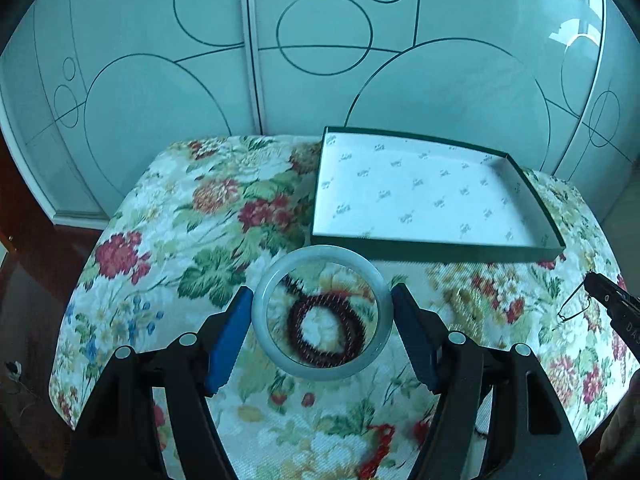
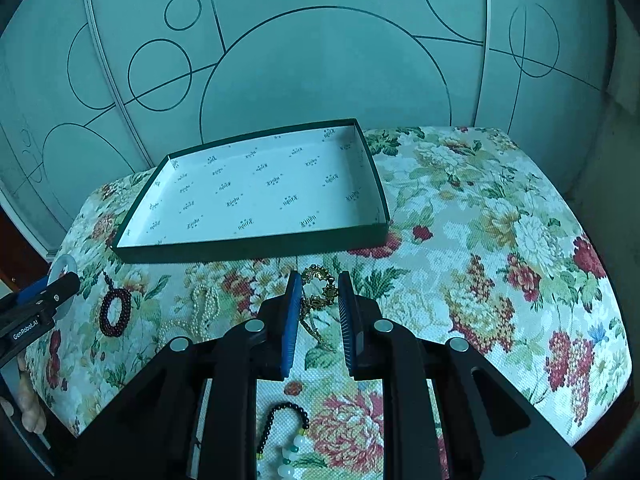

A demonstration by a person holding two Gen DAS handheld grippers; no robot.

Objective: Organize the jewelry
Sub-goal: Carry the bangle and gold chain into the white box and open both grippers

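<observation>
Left gripper (image 1: 322,312) has its blue pads clamped on either side of a pale jade bangle (image 1: 322,312), held up above the floral cloth (image 1: 180,240). A dark red bead bracelet (image 1: 326,326) shows through the ring. Right gripper (image 2: 319,308) hovers low with its jaws parted around a gold chain (image 2: 318,280), not squeezing it. The green tray (image 2: 256,246) sits just beyond.

Glossy jade-like bangle (image 1: 321,312), woven floral cloth (image 1: 200,216), printed paper-lined box (image 1: 424,196)

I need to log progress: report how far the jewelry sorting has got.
Nothing is stored yet: the green box holds no jewelry. In hand: the left tool grips the pale bangle; the right tool straddles the gold chain. Left on the cloth: dark bead bracelet, pearls, black-and-white beads.
</observation>
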